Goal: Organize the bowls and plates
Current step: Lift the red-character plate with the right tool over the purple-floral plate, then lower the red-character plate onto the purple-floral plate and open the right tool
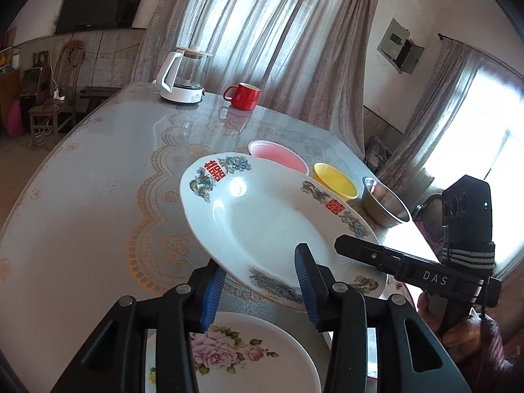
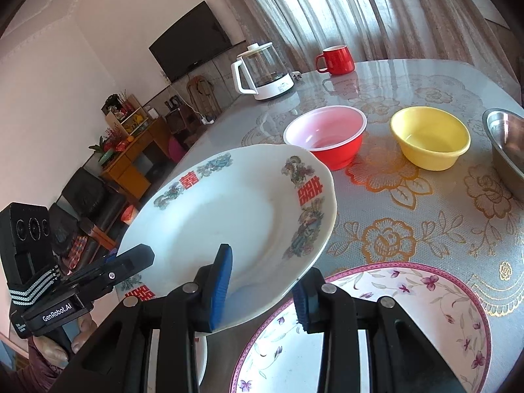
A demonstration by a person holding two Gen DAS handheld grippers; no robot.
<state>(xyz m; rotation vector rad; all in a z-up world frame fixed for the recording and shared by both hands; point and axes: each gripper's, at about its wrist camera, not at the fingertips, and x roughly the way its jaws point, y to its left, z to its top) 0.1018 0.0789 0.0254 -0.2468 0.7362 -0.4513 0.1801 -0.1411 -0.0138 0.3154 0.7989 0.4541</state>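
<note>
A white plate with red characters (image 1: 262, 219) (image 2: 229, 222) is held tilted above the table by both grippers. My left gripper (image 1: 258, 290) is shut on its near rim. My right gripper (image 2: 262, 290) is shut on the opposite rim; it also shows in the left wrist view (image 1: 409, 265). Under the held plate lie a white rose-patterned plate (image 1: 235, 357) and a plate with a purple rim (image 2: 393, 324). A red bowl (image 2: 327, 134), a yellow bowl (image 2: 429, 136) and a steel bowl (image 2: 507, 150) stand in a row behind.
A white kettle (image 1: 183, 77) and a red mug (image 1: 244, 95) stand at the far side of the table (image 1: 98, 180). Curtains hang behind it. A TV and furniture are off to the left of the table.
</note>
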